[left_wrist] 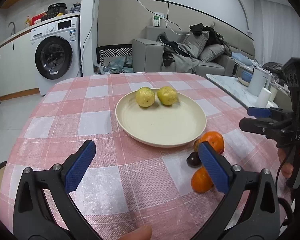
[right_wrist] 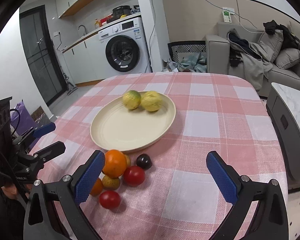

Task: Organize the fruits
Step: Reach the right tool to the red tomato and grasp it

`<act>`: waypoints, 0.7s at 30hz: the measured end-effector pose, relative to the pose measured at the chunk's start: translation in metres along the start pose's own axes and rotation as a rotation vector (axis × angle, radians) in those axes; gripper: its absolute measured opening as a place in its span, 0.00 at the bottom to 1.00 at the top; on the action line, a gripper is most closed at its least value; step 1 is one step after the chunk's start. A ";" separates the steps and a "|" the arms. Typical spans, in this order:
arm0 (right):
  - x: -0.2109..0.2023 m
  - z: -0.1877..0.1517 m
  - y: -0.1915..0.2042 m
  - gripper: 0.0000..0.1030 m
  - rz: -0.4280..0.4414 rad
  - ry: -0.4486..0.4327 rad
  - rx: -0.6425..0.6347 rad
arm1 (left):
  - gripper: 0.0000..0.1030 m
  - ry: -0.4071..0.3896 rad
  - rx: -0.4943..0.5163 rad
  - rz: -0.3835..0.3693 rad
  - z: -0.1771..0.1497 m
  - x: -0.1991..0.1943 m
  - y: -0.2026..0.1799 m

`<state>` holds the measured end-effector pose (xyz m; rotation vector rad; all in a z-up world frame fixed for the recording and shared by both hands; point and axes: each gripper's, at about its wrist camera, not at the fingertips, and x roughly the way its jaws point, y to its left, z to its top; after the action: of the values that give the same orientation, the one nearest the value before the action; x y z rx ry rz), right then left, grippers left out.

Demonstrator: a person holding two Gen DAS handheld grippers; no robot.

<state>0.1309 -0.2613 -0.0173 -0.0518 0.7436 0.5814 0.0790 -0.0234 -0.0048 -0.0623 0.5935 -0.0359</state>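
A cream plate (left_wrist: 166, 128) (right_wrist: 120, 132) sits on the pink checked tablecloth and holds two yellow-green fruits (left_wrist: 145, 97) (right_wrist: 131, 99) at its far side. In front of the plate lies a cluster: an orange (right_wrist: 114, 163) (left_wrist: 214, 141), a second orange (left_wrist: 200, 180) (right_wrist: 97, 187), two red tomatoes (right_wrist: 134, 175), a dark plum (right_wrist: 143, 161) (left_wrist: 193, 159) and a small tan fruit (right_wrist: 110, 182). My left gripper (left_wrist: 146, 161) is open and empty, left of the cluster. My right gripper (right_wrist: 156, 176) is open and empty, just above the cluster.
The tablecloth (left_wrist: 102, 104) covers the whole table, whose edges drop off left and far. A marble side table (left_wrist: 236, 90) with a white kettle stands to the right. A washing machine (left_wrist: 56, 56) and a grey sofa (left_wrist: 190, 54) are beyond.
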 end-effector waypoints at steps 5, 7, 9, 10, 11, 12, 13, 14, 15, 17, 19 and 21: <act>0.006 -0.005 0.002 1.00 0.035 0.027 -0.015 | 0.99 0.015 -0.009 -0.039 -0.004 -0.001 -0.003; 0.009 -0.007 0.003 1.00 0.068 0.042 -0.013 | 0.99 0.020 0.004 -0.032 -0.005 0.000 -0.006; 0.012 -0.008 0.004 1.00 0.088 0.055 -0.008 | 0.99 0.024 0.012 -0.019 -0.007 0.001 -0.009; 0.013 -0.009 0.004 1.00 0.100 0.062 -0.005 | 0.99 0.026 0.005 -0.022 -0.008 0.001 -0.009; 0.014 -0.010 0.005 1.00 0.113 0.071 -0.006 | 0.99 0.031 -0.001 -0.034 -0.008 0.002 -0.009; 0.015 -0.011 0.005 1.00 0.124 0.079 -0.008 | 0.99 0.037 -0.004 -0.048 -0.009 0.003 -0.009; 0.016 -0.012 0.006 1.00 0.133 0.090 -0.017 | 0.99 0.042 -0.004 -0.053 -0.009 0.003 -0.009; 0.017 -0.013 0.008 1.00 0.137 0.106 -0.029 | 0.99 0.043 -0.001 -0.056 -0.009 0.004 -0.010; 0.018 -0.014 0.010 1.00 0.139 0.121 -0.044 | 0.99 0.043 0.003 -0.057 -0.009 0.004 -0.011; 0.019 -0.017 0.012 1.00 0.144 0.142 -0.067 | 0.99 0.044 0.012 -0.069 -0.010 0.004 -0.014; 0.019 -0.021 0.013 1.00 0.150 0.157 -0.077 | 0.99 0.050 0.020 -0.095 -0.011 0.006 -0.016; 0.022 -0.024 0.014 1.00 0.157 0.174 -0.085 | 0.99 0.063 0.034 -0.109 -0.013 0.008 -0.021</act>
<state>0.1217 -0.2452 -0.0470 -0.1251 0.8970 0.7655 0.0778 -0.0451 -0.0190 -0.0603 0.6521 -0.1539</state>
